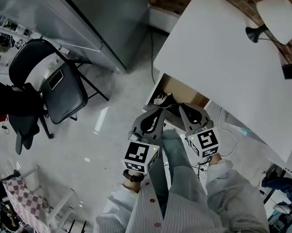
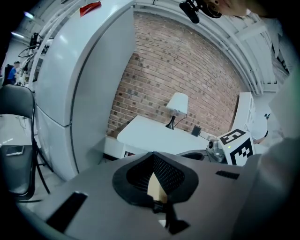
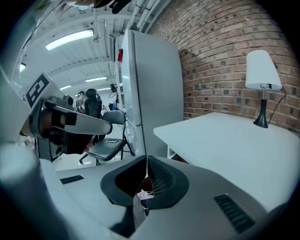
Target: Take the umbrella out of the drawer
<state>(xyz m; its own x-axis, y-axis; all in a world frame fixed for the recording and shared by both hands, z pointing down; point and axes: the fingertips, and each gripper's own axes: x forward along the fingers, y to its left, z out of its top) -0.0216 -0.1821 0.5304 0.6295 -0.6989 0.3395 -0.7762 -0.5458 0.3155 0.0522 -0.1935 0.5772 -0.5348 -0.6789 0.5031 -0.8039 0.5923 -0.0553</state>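
Observation:
Under the white table (image 1: 221,62) a drawer (image 1: 183,91) with a wooden inside stands pulled out. In it lies a dark bundle with pale parts (image 1: 161,99); I cannot tell that it is the umbrella. My left gripper (image 1: 158,112) and my right gripper (image 1: 184,108) hang side by side just above the drawer's open front, pointing at it. In the left gripper view the left gripper (image 2: 153,157) has its jaws together with nothing between them. My right gripper (image 3: 146,165) is shut and empty too, in the right gripper view.
A white lamp (image 1: 277,16) stands on the table's far corner. A tall grey cabinet (image 1: 108,23) is left of the table, and a black folding chair (image 1: 58,88) stands on the pale floor further left. The person's legs are below the grippers.

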